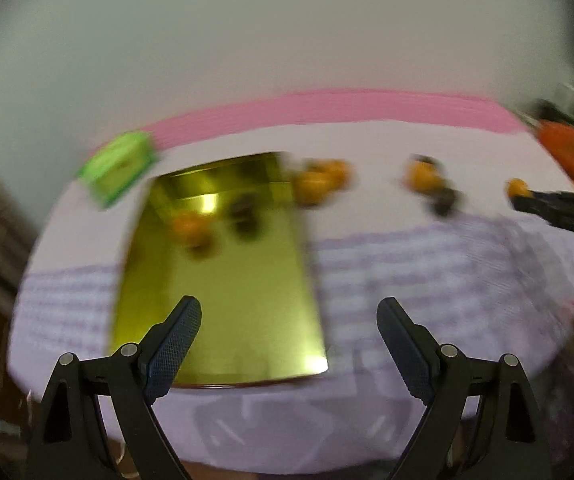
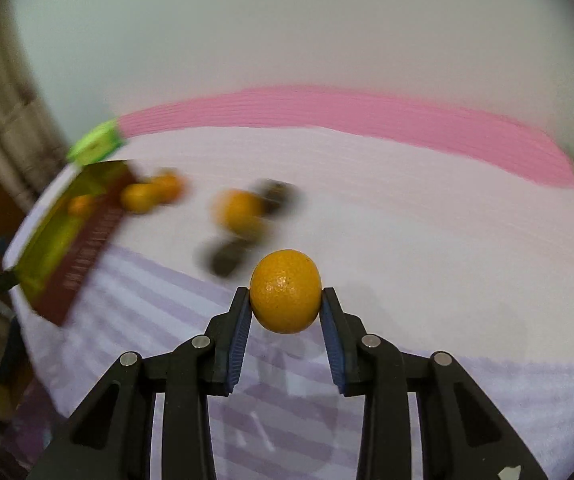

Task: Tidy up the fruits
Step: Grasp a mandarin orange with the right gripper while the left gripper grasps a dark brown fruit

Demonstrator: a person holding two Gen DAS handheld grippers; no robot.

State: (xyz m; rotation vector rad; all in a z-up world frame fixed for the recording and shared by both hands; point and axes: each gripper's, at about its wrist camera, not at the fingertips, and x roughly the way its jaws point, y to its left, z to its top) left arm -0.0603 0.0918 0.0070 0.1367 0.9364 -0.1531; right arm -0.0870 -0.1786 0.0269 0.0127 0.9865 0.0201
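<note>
Left wrist view: left gripper (image 1: 289, 312) with fingers spread wide and empty above the near end of a gold tray (image 1: 239, 300) on a striped cloth (image 1: 427, 272), one orange (image 1: 191, 229) and a dark blurred fruit (image 1: 245, 214) on the tray's far part, more oranges (image 1: 321, 184) just right of its far corner, green box (image 1: 118, 168) far left. Right wrist view: right gripper (image 2: 285, 304) clamped on an orange fruit (image 2: 285, 291), held above the cloth right of the tray, other oranges (image 2: 239, 209) blurred beyond.

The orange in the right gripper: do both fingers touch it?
Touching. In the right wrist view, both fingers of the right gripper press against the sides of the orange, with no gap showing.
</note>
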